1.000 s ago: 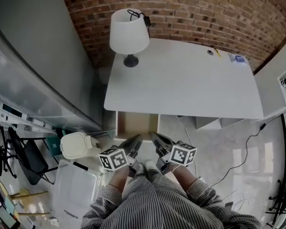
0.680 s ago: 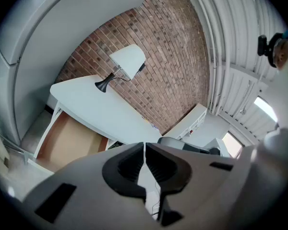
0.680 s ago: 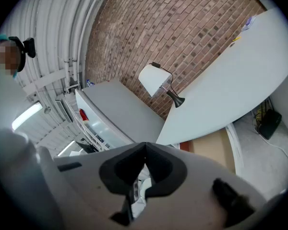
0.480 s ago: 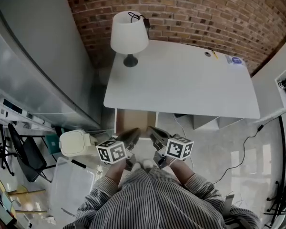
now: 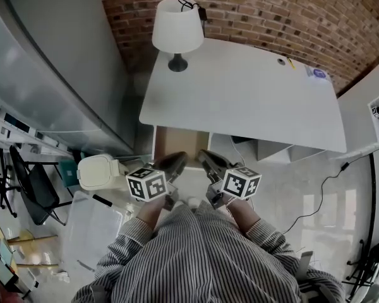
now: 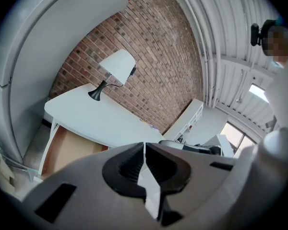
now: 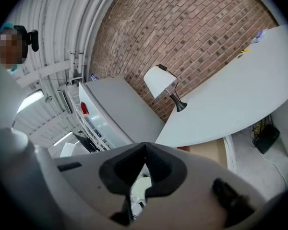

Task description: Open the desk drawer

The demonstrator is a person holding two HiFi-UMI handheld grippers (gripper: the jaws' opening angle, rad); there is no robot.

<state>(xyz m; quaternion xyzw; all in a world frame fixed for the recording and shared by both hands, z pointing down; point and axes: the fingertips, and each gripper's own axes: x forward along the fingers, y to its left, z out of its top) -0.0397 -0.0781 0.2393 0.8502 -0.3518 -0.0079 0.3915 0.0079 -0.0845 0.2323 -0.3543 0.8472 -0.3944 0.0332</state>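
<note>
While the drawer [image 5: 180, 145] stands pulled out from under the worktop's [image 5: 252, 100] left end, on the side where the lamp [image 5: 177, 30] stands, its tan bottom lies bare. The left gripper [image 5: 177, 161] hangs off the worktop's near edge, tips over the drawer's front left part, jaws closed to a sliver with nothing between them. The right gripper [image 5: 204, 156] hangs beside it, tips over the drawer's front right corner, jaws fully together and empty. Neither gripper has hold of the drawer.
</note>
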